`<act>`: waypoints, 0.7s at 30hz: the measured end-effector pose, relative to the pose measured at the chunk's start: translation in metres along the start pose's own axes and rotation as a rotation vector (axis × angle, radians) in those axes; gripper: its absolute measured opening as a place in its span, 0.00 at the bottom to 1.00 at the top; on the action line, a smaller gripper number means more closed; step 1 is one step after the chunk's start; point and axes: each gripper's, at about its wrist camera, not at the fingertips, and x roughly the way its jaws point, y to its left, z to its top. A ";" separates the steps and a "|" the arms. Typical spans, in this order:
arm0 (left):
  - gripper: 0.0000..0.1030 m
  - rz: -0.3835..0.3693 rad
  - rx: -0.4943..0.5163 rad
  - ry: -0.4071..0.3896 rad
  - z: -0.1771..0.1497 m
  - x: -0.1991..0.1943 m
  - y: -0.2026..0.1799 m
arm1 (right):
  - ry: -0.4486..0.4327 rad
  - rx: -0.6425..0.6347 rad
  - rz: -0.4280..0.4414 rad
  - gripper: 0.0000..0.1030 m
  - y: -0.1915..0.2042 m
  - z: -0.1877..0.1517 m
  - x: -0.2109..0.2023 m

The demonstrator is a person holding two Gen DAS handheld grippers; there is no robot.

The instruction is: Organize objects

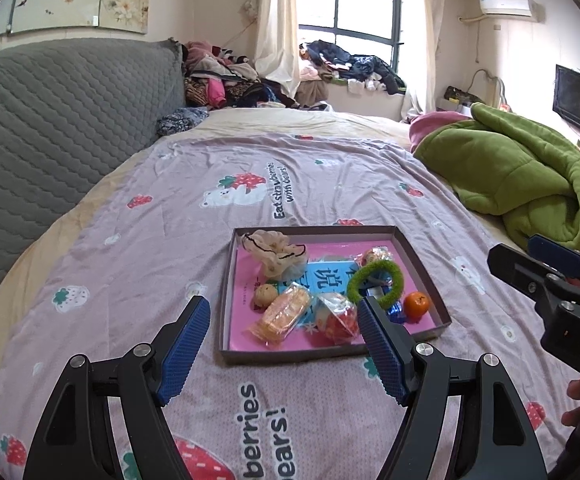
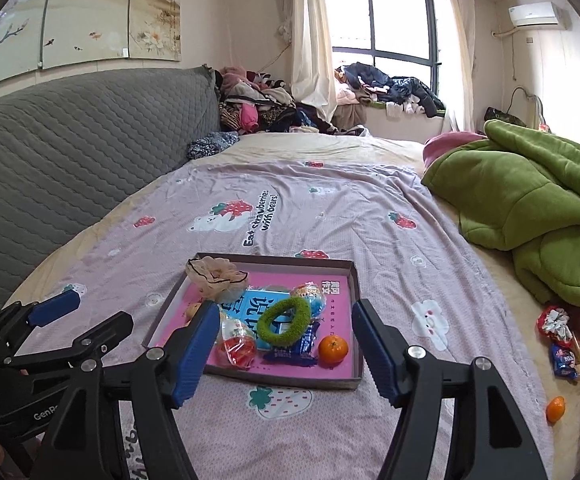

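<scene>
Held wide apart and empty: left gripper (image 1: 284,344) and right gripper (image 2: 284,350), hovering above the near edge of a shallow box (image 2: 355,280) on the pink strawberry sheet (image 2: 329,216). Inside, ahead of the tips: green fuzzy ring (image 2: 284,320), tangerine (image 2: 333,350), blue wrapper (image 2: 290,354), cream scrunchie (image 2: 214,276), wrapped snacks (image 1: 284,314).
</scene>
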 end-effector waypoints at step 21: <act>0.75 0.069 -0.012 0.040 -0.045 0.000 0.008 | 0.037 0.023 -0.008 0.66 -0.007 -0.047 -0.013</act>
